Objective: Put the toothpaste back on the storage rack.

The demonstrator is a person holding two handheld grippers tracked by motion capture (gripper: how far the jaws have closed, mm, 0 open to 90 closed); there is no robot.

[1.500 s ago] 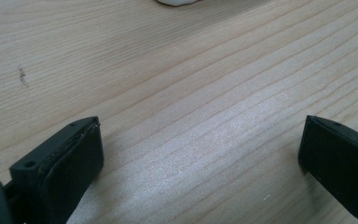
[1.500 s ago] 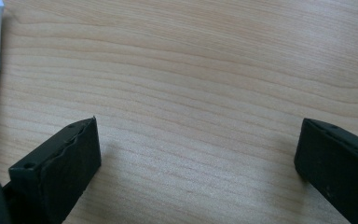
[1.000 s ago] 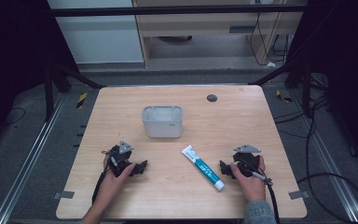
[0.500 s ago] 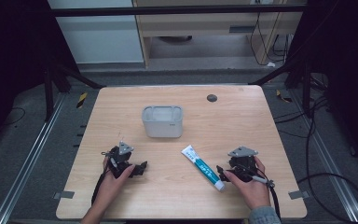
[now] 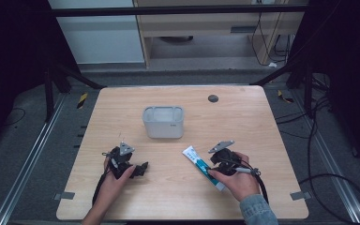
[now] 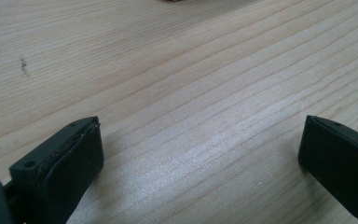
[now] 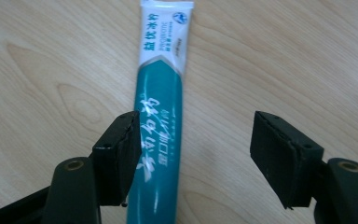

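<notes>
A teal and white toothpaste tube (image 5: 194, 158) (image 7: 161, 107) lies flat on the wooden table (image 5: 243, 122), right of centre. My right gripper (image 5: 212, 165) (image 7: 193, 137) hovers over its lower half. Its jaws have just been closing and the tube is between them, close to one fingertip (image 7: 121, 149), with a wide gap to the other. The pads do not press on it. My left gripper (image 5: 142, 169) (image 6: 200, 154) rests low over bare wood at the front left, open, with nothing between its jaws.
A light grey rectangular container (image 5: 164, 122) stands at the table's middle, beyond both hands. A small black round disc (image 5: 213, 98) lies near the far edge. Dark floor, rails and cables surround the table.
My right hand has moved left over the toothpaste tube, lifting a little, and its jaws have narrowed around the tube. The left hand has stayed where it was.
</notes>
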